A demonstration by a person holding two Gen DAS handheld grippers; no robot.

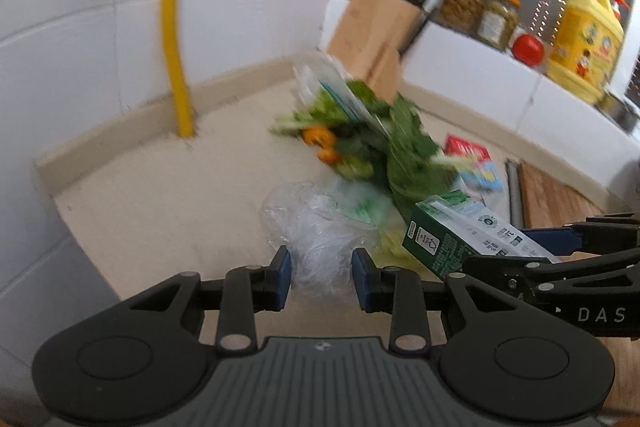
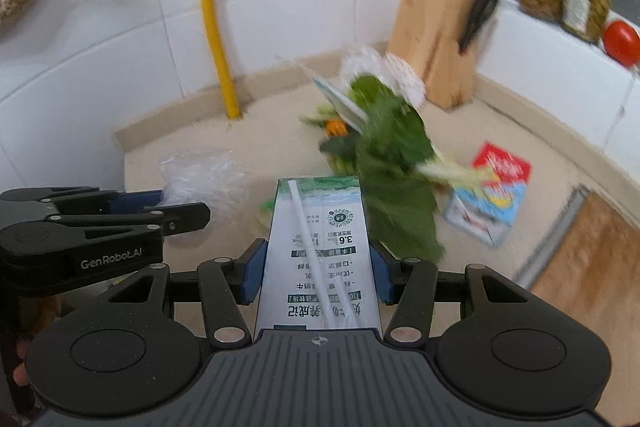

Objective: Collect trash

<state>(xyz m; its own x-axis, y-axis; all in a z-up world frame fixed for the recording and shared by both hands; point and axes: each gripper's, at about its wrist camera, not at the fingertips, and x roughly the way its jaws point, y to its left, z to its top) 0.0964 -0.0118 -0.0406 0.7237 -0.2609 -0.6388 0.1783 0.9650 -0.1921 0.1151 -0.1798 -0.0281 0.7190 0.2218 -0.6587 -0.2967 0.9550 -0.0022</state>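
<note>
Right gripper [image 2: 318,273]: its blue pads press on the two long sides of a milk carton [image 2: 318,247]; the carton is held, with its printed face and a white straw turned up toward the camera.
Carton's long axis: it runs straight forward along the fingers, its far end pointing at the pile of scraps; in the left wrist view the carton [image 1: 460,239] juts in from the right, clear of the counter.
Left gripper [image 1: 322,275]: the fingers are parted a little and nothing is pinched; a crumpled clear plastic bag [image 1: 316,227] shows in the gap between the pads, but whether the pads touch it I cannot tell.
Bag's place: on the beige counter [image 1: 160,195], on the near side of the pile, toward the yellow pipe [image 1: 176,27] at the back left corner.
Other trash: wilted green leaves [image 2: 396,167] with orange peel [image 1: 320,141] lie in the middle of the counter toward the back corner; a red and blue packet [image 2: 490,191] lies to their right, next to the wooden board [image 2: 580,259] at the right edge.
Deciding relation: the bag lies dead ahead of the left fingers and to the left of the carton, so the left hand is the nearer one for it; the right hand is already full.
Judgement: the next pick looks to be the bag, and a soft, shapeless film probably needs the fingers sunk well into it before they close.
Not trash: the knife block [image 2: 436,31], jars and tomato at the back right.
</note>
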